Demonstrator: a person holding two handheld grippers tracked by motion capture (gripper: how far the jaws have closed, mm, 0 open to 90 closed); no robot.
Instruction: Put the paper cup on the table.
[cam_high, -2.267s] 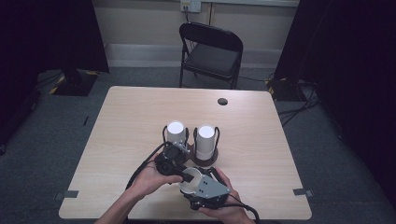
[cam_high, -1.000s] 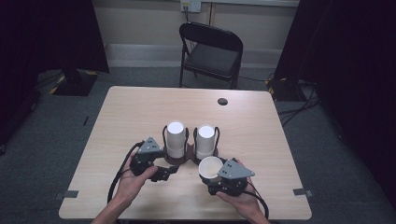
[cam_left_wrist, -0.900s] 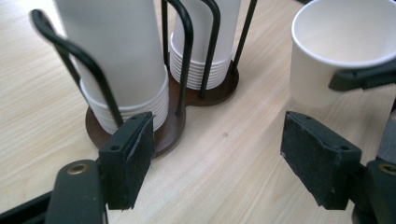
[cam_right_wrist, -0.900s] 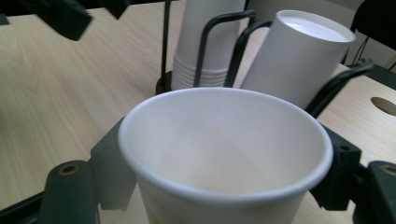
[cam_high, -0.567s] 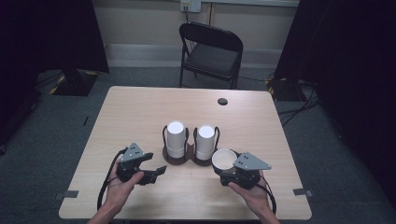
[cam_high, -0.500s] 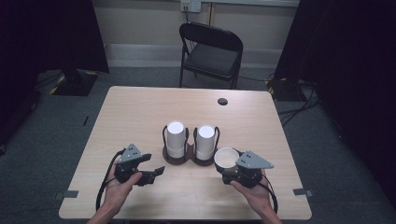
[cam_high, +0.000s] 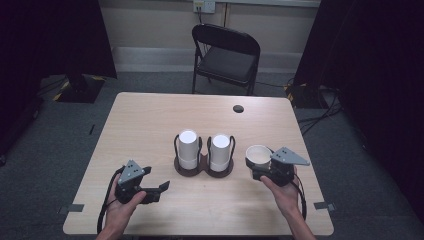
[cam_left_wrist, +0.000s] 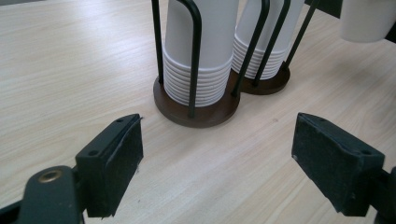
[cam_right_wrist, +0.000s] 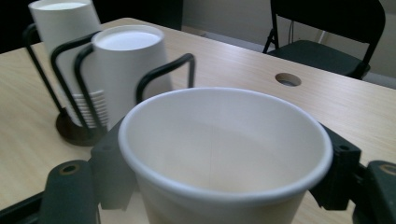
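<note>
The right tool (cam_high: 261, 165) is gripping an upright paper cup (cam_high: 258, 155) over the bench (cam_high: 150, 120), just right of two stacked-cup holders (cam_high: 204, 167). The left tool (cam_high: 159, 190) is standing wide apart, its jaws having just been opening, nothing between them.

We see a light wooden table (cam_high: 150, 120) with a round cable hole (cam_high: 238, 108) near its far edge. Directly on it stand two dark round-based wire cup holders (cam_high: 189, 167), touching side by side, each holding a stack of upside-down white paper cups (cam_high: 188, 148).
</note>
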